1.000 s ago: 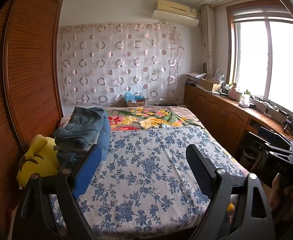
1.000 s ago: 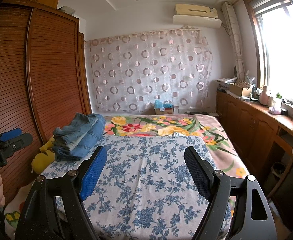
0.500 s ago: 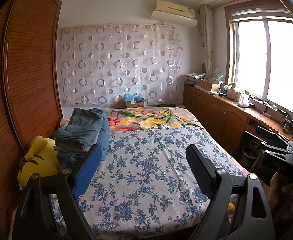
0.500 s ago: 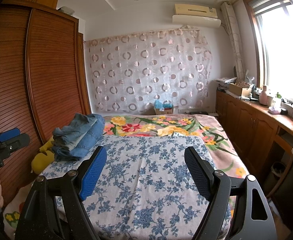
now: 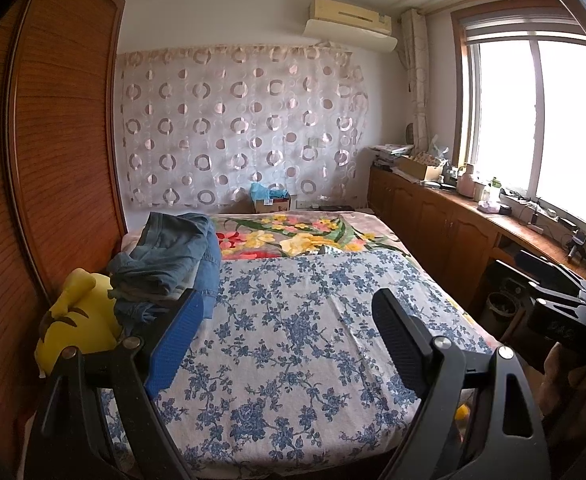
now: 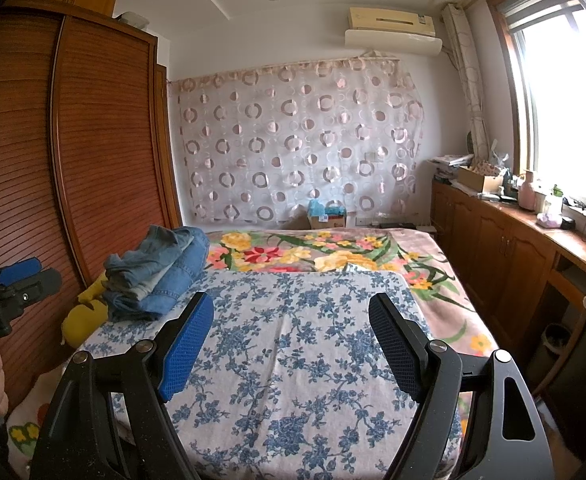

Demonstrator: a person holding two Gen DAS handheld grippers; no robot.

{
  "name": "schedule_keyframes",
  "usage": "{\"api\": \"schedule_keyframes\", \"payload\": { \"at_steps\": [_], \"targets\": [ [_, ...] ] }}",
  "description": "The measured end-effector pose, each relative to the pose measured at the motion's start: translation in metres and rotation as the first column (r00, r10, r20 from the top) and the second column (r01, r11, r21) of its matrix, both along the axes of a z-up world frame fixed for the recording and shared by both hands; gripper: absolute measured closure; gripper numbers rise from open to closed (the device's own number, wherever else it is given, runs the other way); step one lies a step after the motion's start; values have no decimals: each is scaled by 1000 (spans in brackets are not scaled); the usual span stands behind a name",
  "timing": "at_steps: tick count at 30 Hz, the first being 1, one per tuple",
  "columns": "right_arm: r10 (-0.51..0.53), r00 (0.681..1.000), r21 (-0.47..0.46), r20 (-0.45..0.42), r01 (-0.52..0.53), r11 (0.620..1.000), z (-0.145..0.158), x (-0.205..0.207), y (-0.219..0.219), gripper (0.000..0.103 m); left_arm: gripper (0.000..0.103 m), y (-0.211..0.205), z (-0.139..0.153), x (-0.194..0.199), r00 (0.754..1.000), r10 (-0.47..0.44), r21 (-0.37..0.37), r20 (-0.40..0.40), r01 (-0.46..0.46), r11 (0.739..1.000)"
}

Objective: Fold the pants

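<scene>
A heap of blue denim pants [image 5: 173,260] [image 6: 161,276] lies crumpled on the left side of the bed, against the wardrobe. In front of it spreads a white sheet with blue flowers [image 5: 293,340] [image 6: 293,340]. My left gripper [image 5: 289,320] hovers open over the near end of that sheet, nothing between its fingers, the pants just beyond its left finger. My right gripper [image 6: 291,328] is open too, over the sheet's near end, with the pants farther off at the left. Each gripper also shows at the edge of the other's view, the right one [image 5: 549,284] and the left one [image 6: 17,280].
A yellow plush toy [image 5: 77,320] sits wedged between the pants and the brown slatted wardrobe [image 6: 73,160]. A flowered blanket [image 6: 333,252] covers the bed's far end. Wooden cabinets [image 6: 513,264] with clutter run under the window at the right. A cardboard box [image 6: 327,220] stands behind the bed.
</scene>
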State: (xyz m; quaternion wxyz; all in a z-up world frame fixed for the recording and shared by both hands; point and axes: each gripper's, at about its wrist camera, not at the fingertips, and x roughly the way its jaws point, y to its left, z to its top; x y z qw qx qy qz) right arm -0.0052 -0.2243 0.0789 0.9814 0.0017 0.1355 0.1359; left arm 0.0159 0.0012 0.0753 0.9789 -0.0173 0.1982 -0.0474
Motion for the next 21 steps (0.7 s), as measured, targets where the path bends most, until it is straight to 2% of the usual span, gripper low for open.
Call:
{"api": "schedule_keyframes", "payload": {
  "at_steps": [21],
  "targets": [
    [-4, 1000, 1, 1, 4, 1000, -1, 0, 0, 21, 16, -2, 1, 1, 1000, -1, 0, -1, 1, 1000]
  ]
}}
